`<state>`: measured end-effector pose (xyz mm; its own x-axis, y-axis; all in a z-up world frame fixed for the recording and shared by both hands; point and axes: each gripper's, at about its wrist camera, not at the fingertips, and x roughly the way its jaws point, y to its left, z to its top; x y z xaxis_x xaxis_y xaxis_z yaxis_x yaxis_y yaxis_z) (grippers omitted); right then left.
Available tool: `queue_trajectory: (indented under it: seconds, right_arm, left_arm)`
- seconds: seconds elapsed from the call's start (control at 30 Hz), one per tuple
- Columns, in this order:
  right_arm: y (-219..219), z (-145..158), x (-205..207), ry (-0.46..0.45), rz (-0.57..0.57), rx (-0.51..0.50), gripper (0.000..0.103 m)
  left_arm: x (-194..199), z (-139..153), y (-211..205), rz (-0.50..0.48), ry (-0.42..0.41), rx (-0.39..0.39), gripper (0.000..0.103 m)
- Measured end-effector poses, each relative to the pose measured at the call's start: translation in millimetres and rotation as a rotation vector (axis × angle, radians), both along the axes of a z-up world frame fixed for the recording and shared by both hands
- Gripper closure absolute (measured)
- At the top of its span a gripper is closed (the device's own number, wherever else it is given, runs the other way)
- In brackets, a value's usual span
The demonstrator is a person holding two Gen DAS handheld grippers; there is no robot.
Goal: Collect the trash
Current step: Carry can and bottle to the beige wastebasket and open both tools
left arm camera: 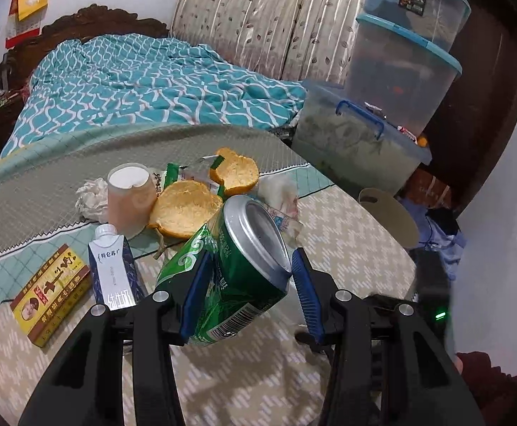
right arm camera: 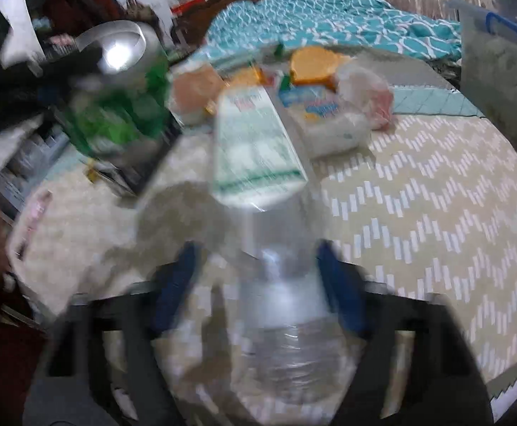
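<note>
I am working in a lived-in bedroom at home. A bed (left arm camera: 91, 81) with a carved dark headboard (left arm camera: 91, 23) and a rumpled teal patterned quilt (left arm camera: 151, 81) fills the back, leaf-print curtains (left arm camera: 258, 14) hang behind it, and stacked clear storage boxes (left arm camera: 400, 64) stand beside it.

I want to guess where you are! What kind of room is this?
Most likely a bedroom: a bed with a rumpled teal patterned quilt, a dark carved wooden headboard, and stacked clear plastic storage boxes.

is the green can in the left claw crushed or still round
Crushed. The green can is dented and creased along its body, its top rim bent out of round, tilted between the left claw pads.
</note>
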<state>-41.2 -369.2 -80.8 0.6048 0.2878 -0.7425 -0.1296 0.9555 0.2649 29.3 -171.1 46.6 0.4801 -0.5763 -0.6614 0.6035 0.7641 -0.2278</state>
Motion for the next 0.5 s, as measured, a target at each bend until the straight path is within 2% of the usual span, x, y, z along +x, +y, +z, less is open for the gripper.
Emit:
queue_trajectory:
  seconds: [0.1,0.13,0.2,0.33,0.5]
  right_arm:
    - [-7.1,4.0,-11.3,-0.042,0.031,0.06,0.049]
    - [-10.0,8.5,-17.3,-0.067,0.047,0.088,0.06]
    - [-20.5,12.7,-28.5,-0.102,0.037,0.125,0.06]
    - [-51.7,15.5,-47.3,-0.149,-0.067,0.193,0.06]
    - [-86.6,15.9,-73.4,-0.226,-0.203,0.23,0.06]
  left_arm:
    - [-0.2,3.2,-8.2,-0.01,-0.011,0.013,0.059]
    - [0.3,4.3,-12.5,-0.015,-0.012,0.016,0.059]
    - [1.5,6.8,-22.2,-0.03,-0.014,0.021,0.059]
    - [2.4,11.7,-56.0,-0.082,-0.034,0.044,0.059]
    - [5.8,9.3,-107.7,-0.163,-0.033,0.062,0.059]
